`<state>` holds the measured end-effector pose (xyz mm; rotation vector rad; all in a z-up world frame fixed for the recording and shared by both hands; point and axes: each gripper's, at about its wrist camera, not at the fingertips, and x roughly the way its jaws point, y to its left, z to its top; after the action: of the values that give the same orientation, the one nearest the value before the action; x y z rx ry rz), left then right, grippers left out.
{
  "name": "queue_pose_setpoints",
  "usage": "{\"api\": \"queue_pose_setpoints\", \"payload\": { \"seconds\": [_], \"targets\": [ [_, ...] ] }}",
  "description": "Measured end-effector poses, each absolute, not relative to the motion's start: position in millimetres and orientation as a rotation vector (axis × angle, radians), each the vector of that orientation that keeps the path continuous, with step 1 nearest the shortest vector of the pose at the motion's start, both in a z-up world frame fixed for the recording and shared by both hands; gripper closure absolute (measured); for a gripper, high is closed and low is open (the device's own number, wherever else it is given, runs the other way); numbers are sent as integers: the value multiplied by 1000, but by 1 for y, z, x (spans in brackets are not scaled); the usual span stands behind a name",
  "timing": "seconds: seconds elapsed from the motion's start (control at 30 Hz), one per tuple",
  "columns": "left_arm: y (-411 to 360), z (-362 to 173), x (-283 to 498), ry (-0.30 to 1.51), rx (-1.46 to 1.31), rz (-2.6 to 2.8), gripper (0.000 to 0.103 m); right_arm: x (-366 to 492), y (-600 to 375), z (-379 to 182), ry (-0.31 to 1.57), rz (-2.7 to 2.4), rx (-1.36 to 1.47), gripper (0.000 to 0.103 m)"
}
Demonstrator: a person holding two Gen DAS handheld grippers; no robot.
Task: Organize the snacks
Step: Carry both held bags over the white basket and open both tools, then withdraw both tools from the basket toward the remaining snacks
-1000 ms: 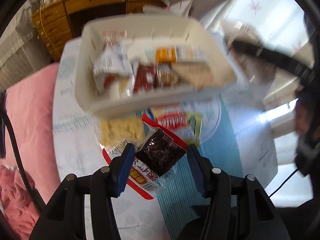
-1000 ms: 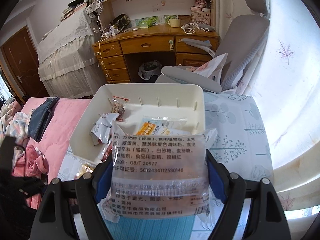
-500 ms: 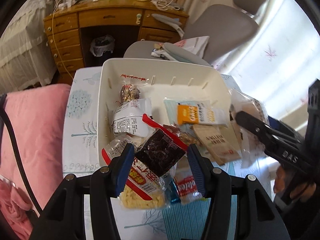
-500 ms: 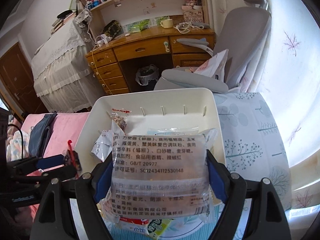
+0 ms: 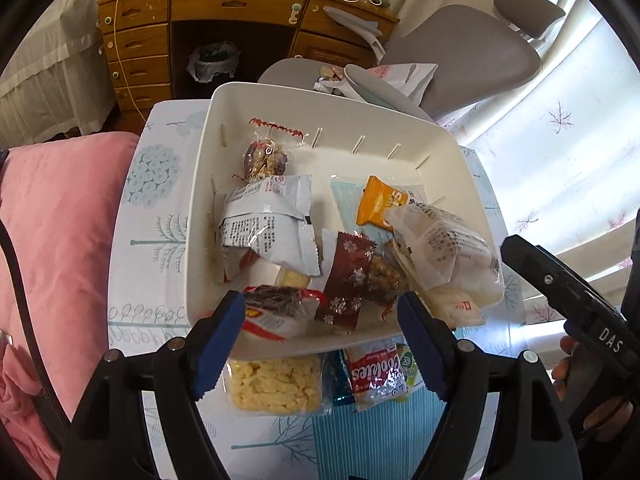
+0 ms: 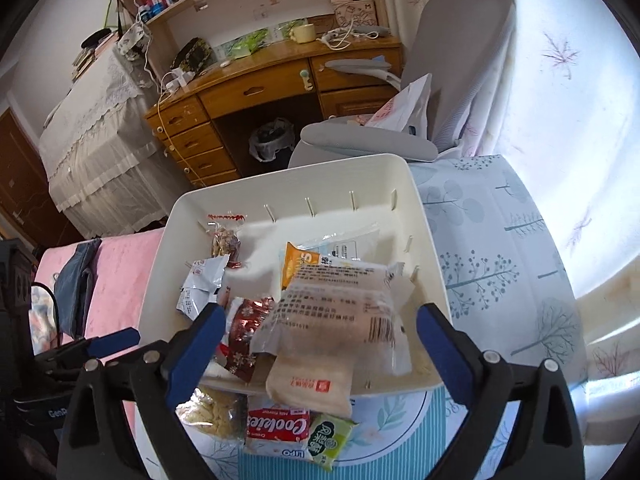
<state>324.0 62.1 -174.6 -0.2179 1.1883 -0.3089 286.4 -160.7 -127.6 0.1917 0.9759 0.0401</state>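
Clear packet lies in bin, between parted right tongs.

Cream-white bin, plain inside and out. Within the bin: a silver-white packet with black print and a red corner; an orange pouch on pale blue; a dark red wrapper with silver snowflakes; a clear bag printed in black over a beige pack marked in red. Just in front of the bin: a clear bag of yellow pieces and a red cookie packet with white lettering beside a green sachet. The worktop wears a white cloth with pale blue-grey trees and a teal-striped panel. Blue pads line each black gripper. Left of the bin: pink bedding.
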Motion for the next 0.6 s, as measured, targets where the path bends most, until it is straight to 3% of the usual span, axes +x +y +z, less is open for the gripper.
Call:
{"api": "queue_pose_setpoints", "payload": {
  "seconds": [0.6],
  "targets": [
    [66, -123, 246, 1120, -212, -217, 26, 220, -168, -94, 898, 98, 243, 6]
  ]
}}
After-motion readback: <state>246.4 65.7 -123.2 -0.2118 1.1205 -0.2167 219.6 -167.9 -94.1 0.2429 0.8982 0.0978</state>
